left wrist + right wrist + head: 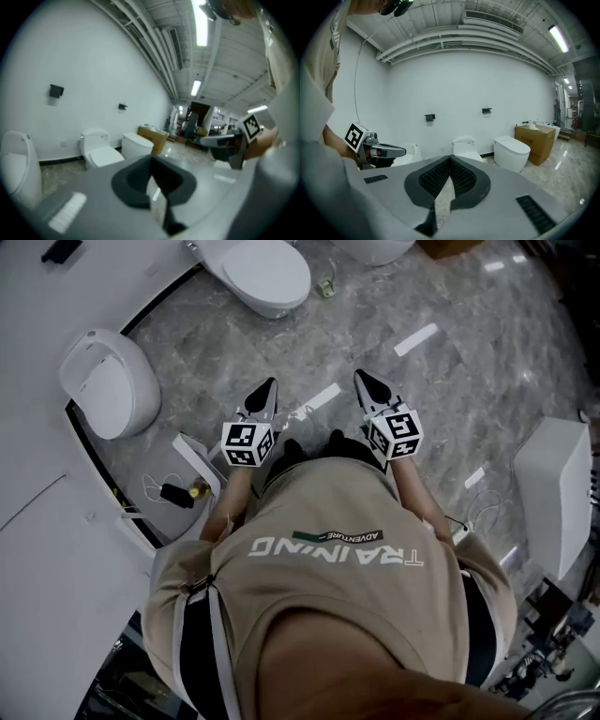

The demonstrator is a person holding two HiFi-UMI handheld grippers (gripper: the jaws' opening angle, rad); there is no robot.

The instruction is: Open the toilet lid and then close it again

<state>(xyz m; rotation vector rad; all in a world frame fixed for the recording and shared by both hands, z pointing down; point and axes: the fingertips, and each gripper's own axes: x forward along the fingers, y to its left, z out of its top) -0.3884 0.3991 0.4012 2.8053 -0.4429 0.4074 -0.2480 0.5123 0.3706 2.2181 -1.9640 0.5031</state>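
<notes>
I stand on a marble floor in a showroom of white toilets. A toilet (267, 276) with its lid down sits ahead of me; it shows again in the left gripper view as the toilet (97, 151) and in the right gripper view as the toilet (465, 148). My left gripper (270, 383) and right gripper (360, 375) are held side by side in front of my chest, pointing slightly down. Both are shut with nothing in them, well short of any toilet. The left gripper (151, 161) and right gripper (451, 160) show their pads meeting.
A rounded toilet (110, 382) with closed lid stands at the left, a cable and small box (177, 493) on the floor near it. Another toilet (512, 153) and a cardboard box (535, 136) lie to the right. A white fixture (555, 495) stands at my right.
</notes>
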